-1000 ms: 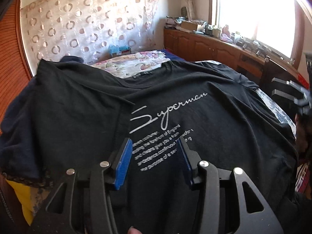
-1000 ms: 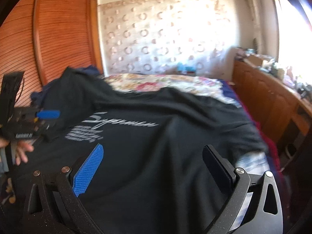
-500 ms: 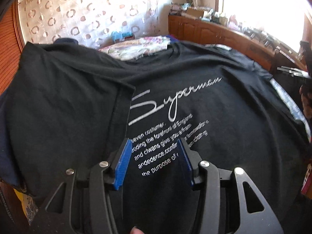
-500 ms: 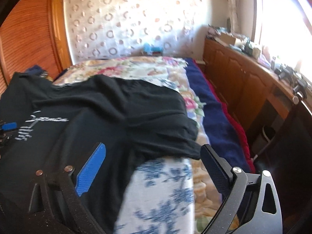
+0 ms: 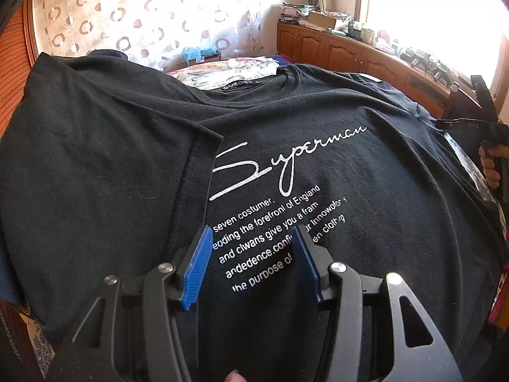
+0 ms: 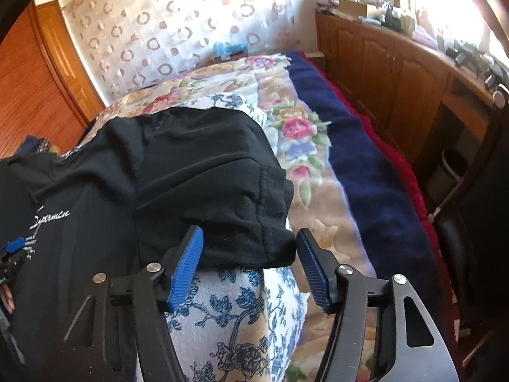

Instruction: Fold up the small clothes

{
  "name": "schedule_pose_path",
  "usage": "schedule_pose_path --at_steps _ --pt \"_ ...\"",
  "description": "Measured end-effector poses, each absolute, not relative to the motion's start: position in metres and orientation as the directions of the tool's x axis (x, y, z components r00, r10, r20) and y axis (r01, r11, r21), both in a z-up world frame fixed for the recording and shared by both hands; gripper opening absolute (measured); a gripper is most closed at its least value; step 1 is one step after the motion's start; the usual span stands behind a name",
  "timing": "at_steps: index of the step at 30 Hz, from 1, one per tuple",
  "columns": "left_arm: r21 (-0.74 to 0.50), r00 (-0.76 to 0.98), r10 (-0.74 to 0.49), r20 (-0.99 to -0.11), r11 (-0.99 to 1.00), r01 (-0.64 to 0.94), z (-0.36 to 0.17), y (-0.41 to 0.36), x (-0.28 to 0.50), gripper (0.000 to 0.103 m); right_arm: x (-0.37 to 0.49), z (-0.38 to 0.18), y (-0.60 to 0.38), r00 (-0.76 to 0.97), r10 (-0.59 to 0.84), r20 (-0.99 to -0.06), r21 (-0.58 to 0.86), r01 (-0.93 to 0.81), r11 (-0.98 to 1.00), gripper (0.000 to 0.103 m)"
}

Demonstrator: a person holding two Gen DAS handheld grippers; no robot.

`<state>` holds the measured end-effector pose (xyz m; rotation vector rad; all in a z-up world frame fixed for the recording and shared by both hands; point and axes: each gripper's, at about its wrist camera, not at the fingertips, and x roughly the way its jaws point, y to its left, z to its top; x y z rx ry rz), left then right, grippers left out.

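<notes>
A black T-shirt (image 5: 318,121) with a white "Superman" print lies face up on the bed. Its left sleeve (image 5: 111,159) is folded in over the chest. My left gripper (image 5: 251,229) hovers over the small printed lines. Its jaws are opening, half apart, and the pads press on nothing. In the right wrist view my right gripper (image 6: 250,230) is at the end of the shirt's right sleeve (image 6: 229,210). Its jaws are closing with the bunched sleeve hem between the pads, which are still wide apart. The right gripper (image 5: 486,133) also shows at the right edge of the left wrist view.
The shirt rests on a blue-and-white floral cloth (image 6: 238,312) over a flowered quilt (image 6: 296,127) and a dark blue blanket (image 6: 366,165). Wooden cabinets (image 6: 381,63) line the right wall, with a bin (image 6: 448,172) below. A wooden wardrobe door (image 6: 31,95) stands on the left.
My right gripper has swept right across the shirt to its right sleeve, and its jaws have narrowed around the hem. The left gripper sank a little toward the print.
</notes>
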<state>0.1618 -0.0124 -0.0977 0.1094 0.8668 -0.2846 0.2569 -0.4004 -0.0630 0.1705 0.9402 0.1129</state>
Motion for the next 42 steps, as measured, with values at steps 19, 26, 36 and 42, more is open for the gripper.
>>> schedule_pose_path --at_steps 19,26,36,42 --pt "-0.023 0.610 -0.204 -0.766 0.956 0.292 -0.097 -0.011 0.164 0.052 0.250 -0.008 -0.358 0.743 0.104 -0.661 0.033 -0.110 0.993 0.004" --pt "-0.005 0.701 -0.191 -0.688 0.966 0.258 -0.075 -0.004 0.154 0.052 0.247 0.024 -0.283 0.765 0.268 -0.585 0.024 -0.314 0.949 0.004" --pt "-0.081 0.798 -0.264 -0.543 0.961 0.263 -0.025 -0.008 0.122 0.052 0.220 -0.026 -0.212 0.617 0.340 -0.710 0.028 -0.457 0.889 0.010" --pt "-0.140 0.760 -0.366 -0.536 0.927 0.348 -0.013 -0.016 0.109 0.052 0.222 -0.028 -0.232 0.633 0.319 -0.705 0.040 -0.414 0.909 0.047"
